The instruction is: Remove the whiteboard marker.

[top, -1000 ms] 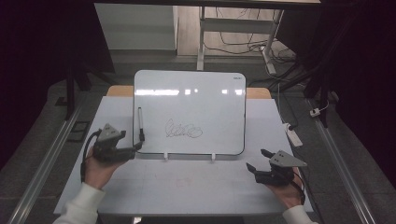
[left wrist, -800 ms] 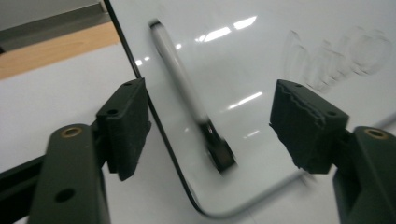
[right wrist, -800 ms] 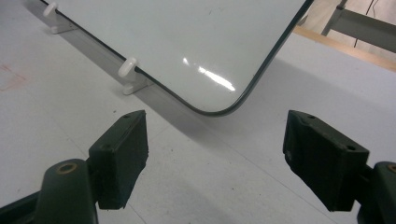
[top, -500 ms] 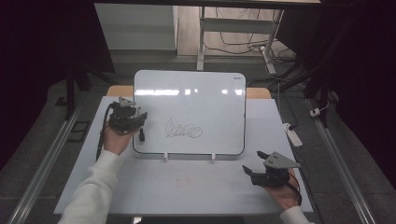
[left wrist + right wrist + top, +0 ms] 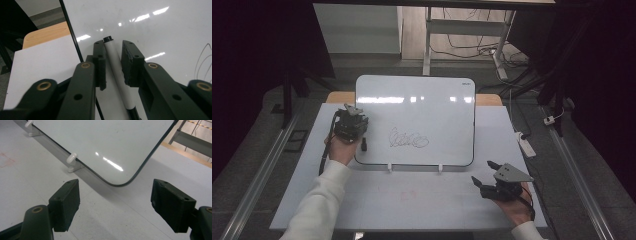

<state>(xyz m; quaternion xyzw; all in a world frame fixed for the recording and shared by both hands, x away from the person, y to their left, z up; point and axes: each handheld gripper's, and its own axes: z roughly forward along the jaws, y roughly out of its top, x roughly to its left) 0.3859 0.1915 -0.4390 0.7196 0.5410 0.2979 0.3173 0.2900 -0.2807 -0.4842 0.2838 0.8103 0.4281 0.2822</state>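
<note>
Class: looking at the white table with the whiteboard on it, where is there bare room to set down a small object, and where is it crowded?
Bare: the white table in front of the glossy white whiteboard, between the left forearm and the right gripper; also the strip right of the whiteboard. Crowded: the whiteboard's left edge, where the left gripper closes around a white marker with black cap.

On my whiteboard, a looping black scribble sits low and left of centre, at about seven o'clock on the board; I can't make it out as letters or numbers. A small dark mark at the board's one o'clock corner looks like a brand label, too small for me to read. In my left gripper view, a few strokes of the scribble show at three o'clock, equally unreadable.
</note>
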